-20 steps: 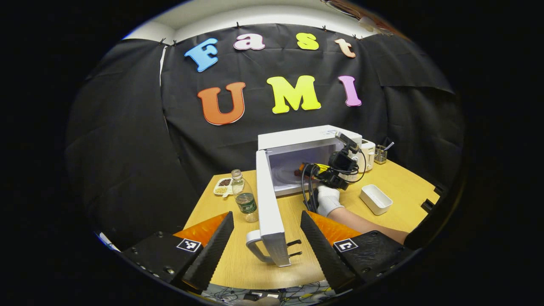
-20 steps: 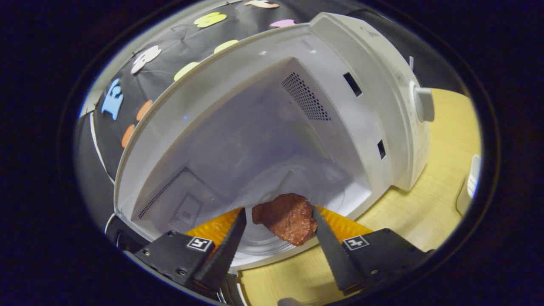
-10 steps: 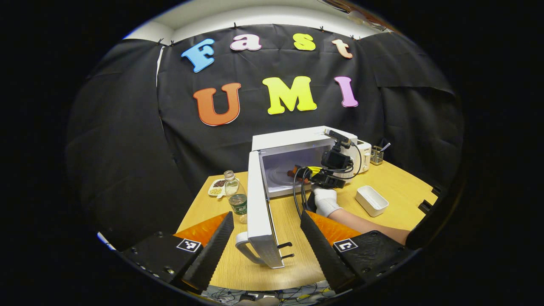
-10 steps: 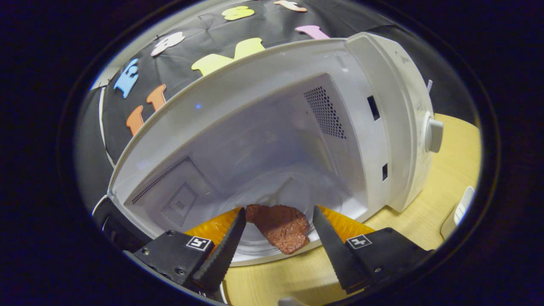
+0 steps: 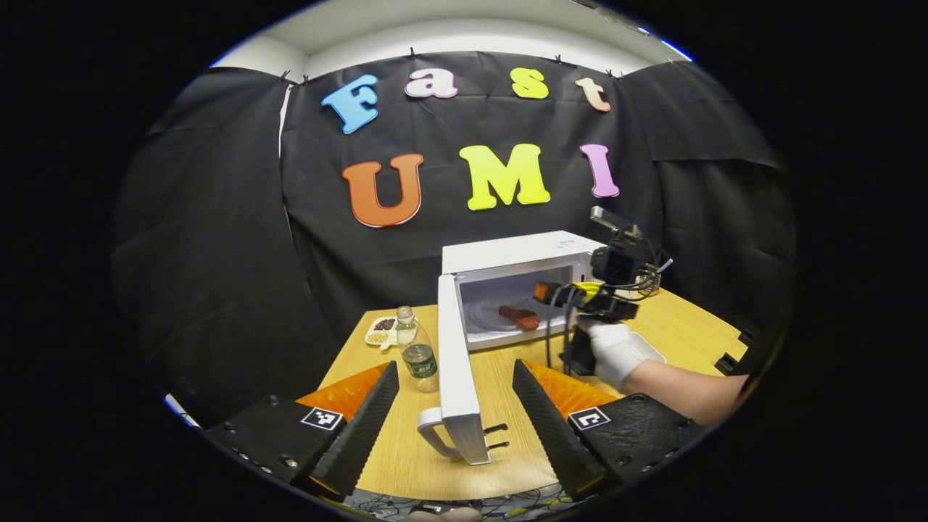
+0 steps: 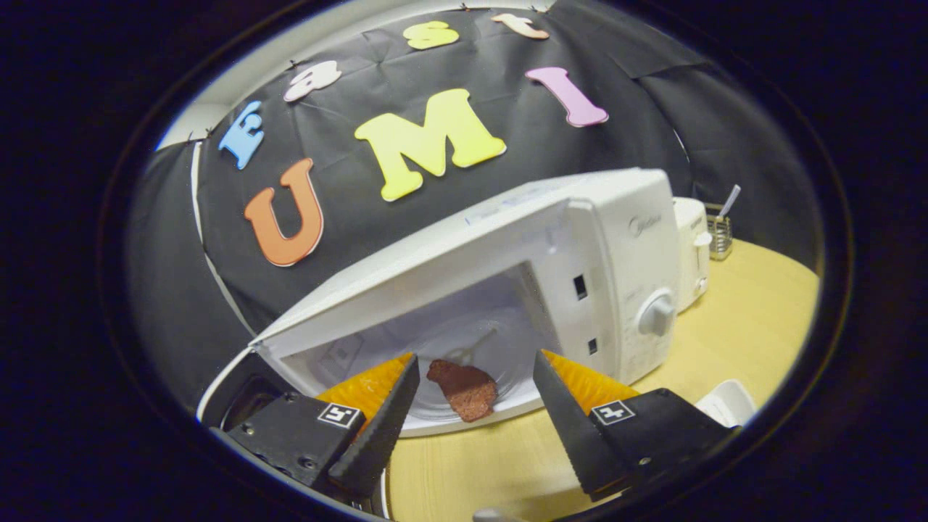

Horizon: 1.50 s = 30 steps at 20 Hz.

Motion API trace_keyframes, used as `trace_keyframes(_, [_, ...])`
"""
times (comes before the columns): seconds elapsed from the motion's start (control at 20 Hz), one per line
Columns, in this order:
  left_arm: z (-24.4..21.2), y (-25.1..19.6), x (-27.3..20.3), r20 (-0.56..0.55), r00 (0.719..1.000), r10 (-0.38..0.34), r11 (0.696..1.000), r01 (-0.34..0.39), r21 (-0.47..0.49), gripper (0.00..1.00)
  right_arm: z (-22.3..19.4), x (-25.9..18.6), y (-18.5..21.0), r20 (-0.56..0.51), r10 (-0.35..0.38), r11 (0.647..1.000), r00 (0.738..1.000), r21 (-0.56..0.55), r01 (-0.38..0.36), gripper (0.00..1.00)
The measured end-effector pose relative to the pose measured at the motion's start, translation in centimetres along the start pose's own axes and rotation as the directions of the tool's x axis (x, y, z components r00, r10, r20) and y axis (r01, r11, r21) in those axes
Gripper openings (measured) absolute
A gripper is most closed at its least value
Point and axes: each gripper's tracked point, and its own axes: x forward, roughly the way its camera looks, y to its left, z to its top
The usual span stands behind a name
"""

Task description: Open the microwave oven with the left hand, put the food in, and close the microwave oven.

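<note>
Reddish-brown food (image 6: pixel 462 389) is seen on the glass plate (image 6: pixel 435 417) inside the microwave (image 6: pixel 623 239), beyond the wide-open, empty right gripper (image 6: pixel 471 406). The left gripper (image 5: pixel 455 406) is likewise spread wide and empty around the door (image 5: pixel 453 362). That rigid, light door is judged best pushed shut at its handle (image 5: pixel 435 433).

In the left gripper view, the open microwave door (image 5: pixel 457 377) stands edge-on and covers the left part of the oven cavity (image 5: pixel 507 293), while the right claw (image 5: pixel 540 291) and its cables cover the control side of the microwave (image 5: pixel 518 250) and most of the white tray (image 5: pixel 645 348) on the table (image 5: pixel 406 442). The contents of the small dish (image 5: pixel 380 330) behind the bottle (image 5: pixel 419 351) are too small to tell. In the right gripper view, the white tray (image 6: pixel 727 402) is cut off by the picture's edge.
</note>
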Motion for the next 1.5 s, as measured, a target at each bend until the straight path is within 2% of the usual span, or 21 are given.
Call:
trace_keyframes(0.05, [0.5, 0.4, -0.3, 0.012, 1.000, 0.007, 1.000, -0.007, -0.004, 0.97, 1.7, -2.1, -0.2, 0.005, 0.014, 1.000, 1.000, -0.017, -0.014, 1.00])
trace_keyframes(0.1, [0.7, 0.7, -0.4, 0.016, 1.000, 0.010, 1.000, -0.010, -0.005, 0.97, 3.0, -3.9, -0.5, 0.000, 0.022, 0.999, 1.000, -0.030, -0.022, 0.89])
trace_keyframes(0.15, [1.0, 0.9, -0.6, 0.020, 1.000, 0.017, 1.000, -0.017, -0.005, 0.97, 4.6, -5.8, -1.0, 0.014, 0.021, 0.998, 1.000, -0.051, -0.020, 1.00])
trace_keyframes(0.45, [2.9, 2.3, -1.5, 0.094, 0.994, 0.051, 0.999, -0.050, -0.006, 0.97, 12.8, -17.2, -4.5, 0.068, 0.021, 0.989, 0.997, -0.150, -0.011, 1.00])
trace_keyframes(0.5, [3.1, 2.3, -1.5, 0.100, 0.994, 0.054, 0.999, -0.054, -0.009, 0.97, 13.3, -19.0, -5.5, 0.064, 0.007, 0.983, 0.998, -0.182, 0.004, 1.00])
trace_keyframes(0.55, [3.0, 2.3, -1.5, 0.105, 0.993, 0.052, 0.999, -0.051, -0.015, 0.97, 13.8, -20.7, -6.4, 0.067, 0.002, 0.979, 0.998, -0.205, 0.012, 0.89])
trace_keyframes(0.6, [2.9, 2.3, -1.5, 0.108, 0.993, 0.049, 0.999, -0.047, -0.023, 0.97, 14.0, -22.4, -7.4, 0.057, -0.015, 0.974, 0.998, -0.223, 0.027, 1.00])
trace_keyframes(0.65, [2.8, 2.2, -1.5, 0.108, 0.993, 0.046, 0.999, -0.043, -0.030, 0.97, 13.6, -23.9, -8.6, 0.043, -0.025, 0.971, 0.999, -0.236, 0.035, 0.89])
trace_keyframes(0.7, [2.6, 2.4, -1.4, 0.108, 0.993, 0.049, 0.998, -0.046, -0.034, 0.97, 13.2, -25.5, -9.6, 0.026, -0.040, 0.968, 0.999, -0.246, 0.045, 1.00])
trace_keyframes(0.75, [2.2, 2.5, -1.1, 0.104, 0.993, 0.053, 0.998, -0.050, -0.035, 0.97, 13.0, -27.2, -10.5, 0.017, -0.054, 0.964, 0.998, -0.258, 0.057, 0.90])
trace_keyframes(0.8, [1.8, 2.6, -1.1, 0.100, 0.993, 0.057, 0.998, -0.054, -0.035, 0.96, 12.9, -28.7, -11.5, 0.029, -0.071, 0.960, 0.997, -0.271, 0.076, 0.89])
trace_keyframes(0.85, [1.6, 2.8, -1.0, 0.102, 0.993, 0.062, 0.998, -0.058, -0.037, 0.86, 12.7, -29.7, -12.0, 0.021, -0.075, 0.951, 0.997, -0.298, 0.078, 1.00])
trace_keyframes(0.9, [1.3, 3.0, -1.1, 0.096, 0.993, 0.063, 0.997, -0.059, -0.045, 0.94, 12.0, -30.8, -12.7, 0.005, -0.092, 0.938, 0.996, -0.335, 0.089, 1.00])
trace_keyframes(0.95, [0.8, 3.2, -0.8, 0.092, 0.994, 0.060, 0.997, -0.055, -0.053, 0.89, 11.5, -31.5, -13.2, -0.003, -0.097, 0.930, 0.995, -0.355, 0.090, 1.00])
trace_keyframes(1.05, [0.0, 3.3, -0.4, 0.079, 0.996, 0.052, 0.997, -0.047, -0.056, 0.65, 11.0, -32.9, -14.0, -0.021, -0.118, 0.928, 0.993, -0.358, 0.102, 1.00])
trace_keyframes(1.1, [-0.3, 3.9, -0.1, 0.083, 0.994, 0.070, 0.997, -0.066, -0.051, 0.60, 10.9, -33.4, -14.1, -0.026, -0.122, 0.933, 0.992, -0.343, 0.105, 0.91])
trace_keyframes(1.25, [-1.8, 5.3, 0.6, 0.079, 0.992, 0.097, 0.995, -0.093, -0.045, 0.07, 11.1, -34.3, -14.5, -0.018, -0.140, 0.929, 0.990, -0.349, 0.126, 1.00])
trace_keyframes(1.35, [-3.3, 5.8, 1.0, 0.065, 0.994, 0.089, 0.995, -0.086, -0.058, 0.00, 11.2, -34.6, -14.2, -0.017, -0.136, 0.926, 0.991, -0.357, 0.121, 1.00])
trace_keyframes(1.4, [-4.1, 6.4, 1.8, 0.049, 0.994, 0.094, 0.994, -0.090, -0.067, 0.00, 11.3, -34.7, -14.2, -0.018, -0.140, 0.925, 0.990, -0.358, 0.124, 0.91])
trace_keyframes(1.45, [-5.1, 6.5, 1.8, 0.031, 0.996, 0.089, 0.994, -0.086, -0.072, 0.00, 11.2, -34.7, -14.2, -0.021, -0.142, 0.927, 0.990, -0.354, 0.126, 1.00])
trace_keyframes(1.5, [-5.7, 7.0, 2.0, 0.027, 0.995, 0.098, 0.992, -0.095, -0.080, 0.00, 11.2, -34.7, -14.1, -0.025, -0.140, 0.929, 0.990, -0.349, 0.123, 1.00])
